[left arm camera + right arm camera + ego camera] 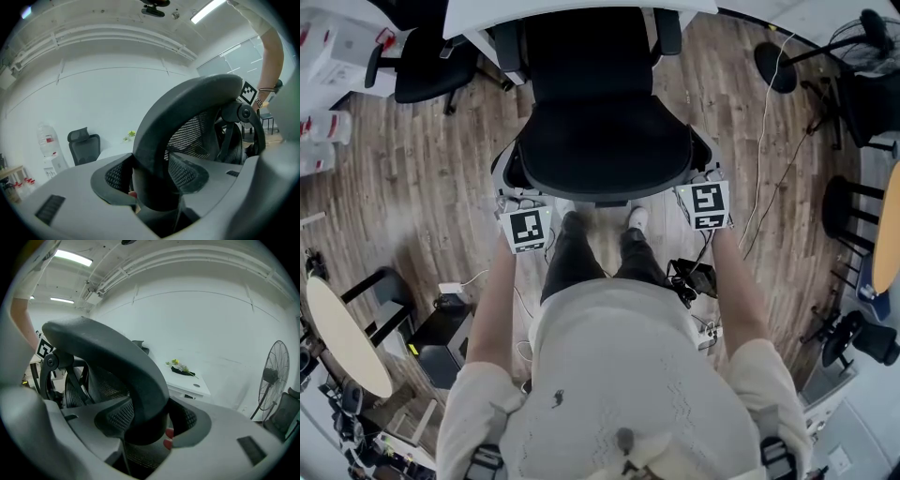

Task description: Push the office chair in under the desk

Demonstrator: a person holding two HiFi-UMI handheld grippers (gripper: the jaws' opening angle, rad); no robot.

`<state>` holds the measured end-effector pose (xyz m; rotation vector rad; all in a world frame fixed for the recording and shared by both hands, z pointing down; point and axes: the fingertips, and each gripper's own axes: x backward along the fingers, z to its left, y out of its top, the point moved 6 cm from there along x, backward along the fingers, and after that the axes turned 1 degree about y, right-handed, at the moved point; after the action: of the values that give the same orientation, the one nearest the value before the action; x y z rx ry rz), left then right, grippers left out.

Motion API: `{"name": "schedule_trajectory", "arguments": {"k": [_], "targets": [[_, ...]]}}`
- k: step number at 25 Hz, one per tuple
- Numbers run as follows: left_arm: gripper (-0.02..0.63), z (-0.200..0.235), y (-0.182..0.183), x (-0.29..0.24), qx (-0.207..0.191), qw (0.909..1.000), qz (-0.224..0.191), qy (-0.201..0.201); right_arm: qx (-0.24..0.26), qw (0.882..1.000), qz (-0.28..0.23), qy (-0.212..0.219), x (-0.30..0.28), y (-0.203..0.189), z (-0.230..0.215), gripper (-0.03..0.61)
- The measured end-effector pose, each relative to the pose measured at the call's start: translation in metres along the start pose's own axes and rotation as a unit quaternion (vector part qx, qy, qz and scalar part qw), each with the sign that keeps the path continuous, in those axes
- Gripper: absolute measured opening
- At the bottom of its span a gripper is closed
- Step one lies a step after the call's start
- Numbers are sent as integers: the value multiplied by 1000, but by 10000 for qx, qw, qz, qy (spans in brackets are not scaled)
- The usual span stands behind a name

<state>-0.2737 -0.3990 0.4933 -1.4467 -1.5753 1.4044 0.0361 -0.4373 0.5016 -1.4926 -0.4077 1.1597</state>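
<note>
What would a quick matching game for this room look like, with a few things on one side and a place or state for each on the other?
1. office chair
2. desk
3. left gripper
4. fan

A. stands at the far right of the right gripper view
B. clamped on the backrest's rim
C. white top at the head view's upper edge
D. black, just in front of the desk

Pairs: 1-D, 2-C, 3-B, 4-A

desk (487, 14) cropped by top edge
</note>
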Motion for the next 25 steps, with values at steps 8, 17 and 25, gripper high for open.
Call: {"name": "schedule_trajectory", "arguments": {"k": [8,17,25], "targets": [[258,18,-3,-9,-43,10000,-26,-66,-22,10000,30,-62,-13,6,8,239],[258,62,-21,-26,8,9998,-29,-198,-52,9998,47,-165,-52,22,29,239],[258,84,-19,-45,-45,9995,-92,-293,-84,9995,10,-301,-70,35,32,239]]}}
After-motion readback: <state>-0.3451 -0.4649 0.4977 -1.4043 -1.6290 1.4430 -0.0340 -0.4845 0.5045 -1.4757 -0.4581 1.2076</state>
